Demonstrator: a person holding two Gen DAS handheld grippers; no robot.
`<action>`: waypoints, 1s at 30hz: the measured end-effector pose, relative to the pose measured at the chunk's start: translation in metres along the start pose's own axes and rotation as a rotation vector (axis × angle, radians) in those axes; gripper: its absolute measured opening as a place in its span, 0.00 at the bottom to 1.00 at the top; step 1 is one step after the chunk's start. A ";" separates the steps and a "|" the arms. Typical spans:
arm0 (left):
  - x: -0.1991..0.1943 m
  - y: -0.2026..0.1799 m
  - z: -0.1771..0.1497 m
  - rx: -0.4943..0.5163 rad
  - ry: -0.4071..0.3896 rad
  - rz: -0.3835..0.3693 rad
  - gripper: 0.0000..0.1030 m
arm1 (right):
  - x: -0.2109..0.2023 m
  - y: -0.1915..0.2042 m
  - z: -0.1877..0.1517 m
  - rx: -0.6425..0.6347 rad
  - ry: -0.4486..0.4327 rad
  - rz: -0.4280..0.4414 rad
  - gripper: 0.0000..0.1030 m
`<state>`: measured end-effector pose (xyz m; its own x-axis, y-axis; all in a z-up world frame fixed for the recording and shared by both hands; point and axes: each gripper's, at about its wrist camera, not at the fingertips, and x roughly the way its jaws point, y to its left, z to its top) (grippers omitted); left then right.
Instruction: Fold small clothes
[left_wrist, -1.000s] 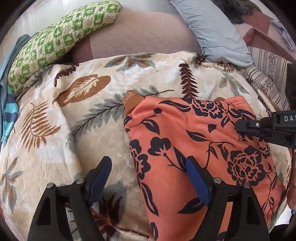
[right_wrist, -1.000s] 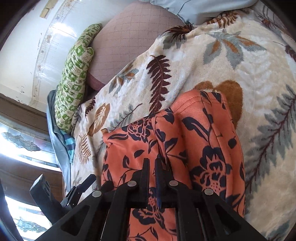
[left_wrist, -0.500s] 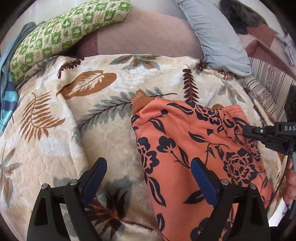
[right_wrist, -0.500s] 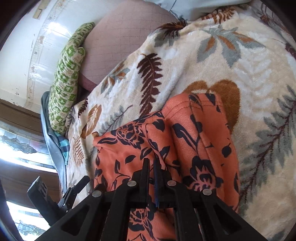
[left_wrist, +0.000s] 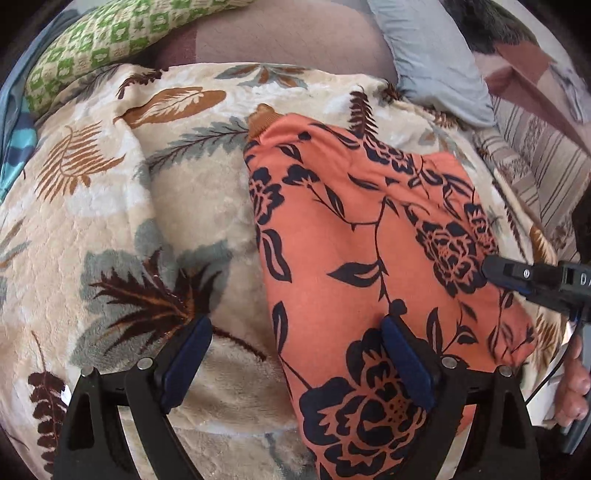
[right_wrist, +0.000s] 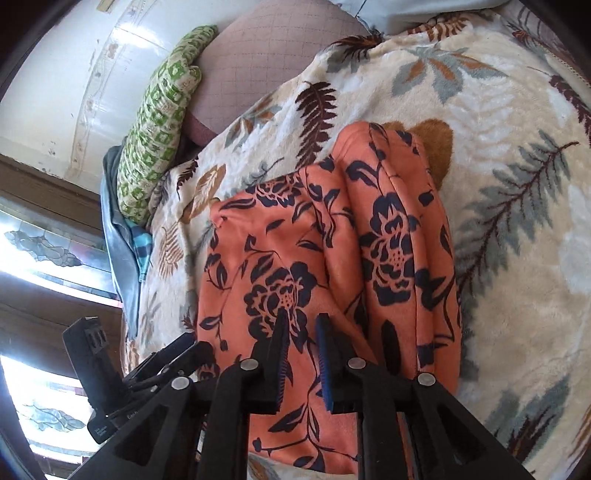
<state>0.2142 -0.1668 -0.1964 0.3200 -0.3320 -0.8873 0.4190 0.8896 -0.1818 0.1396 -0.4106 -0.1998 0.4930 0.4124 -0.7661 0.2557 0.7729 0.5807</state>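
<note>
The right gripper, jaws just parted narrowly and empty, and the wide-open left gripper hover over a folded orange floral garment lying on a leaf-print blanket, near a green checked pillow and window.

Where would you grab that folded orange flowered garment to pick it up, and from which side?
Probably at the orange floral garment where its layers stack into ridges, coming down from above at the near edge. It lies flat on the leaf-print blanket, so a thin single layer would slip; pinching the doubled fold keeps it together.
</note>
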 end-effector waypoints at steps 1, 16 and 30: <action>0.002 -0.001 0.000 0.004 -0.003 0.001 0.91 | 0.005 -0.003 0.000 0.010 0.008 -0.005 0.17; -0.001 0.007 0.019 -0.039 -0.061 -0.146 0.90 | 0.014 0.014 0.014 -0.040 0.009 0.051 0.17; 0.016 0.020 0.024 -0.096 -0.030 -0.277 0.90 | -0.029 -0.035 0.033 0.044 -0.145 0.040 0.55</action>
<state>0.2483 -0.1617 -0.2036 0.2302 -0.5739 -0.7859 0.4119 0.7891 -0.4556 0.1443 -0.4658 -0.1890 0.6181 0.3661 -0.6956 0.2677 0.7340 0.6242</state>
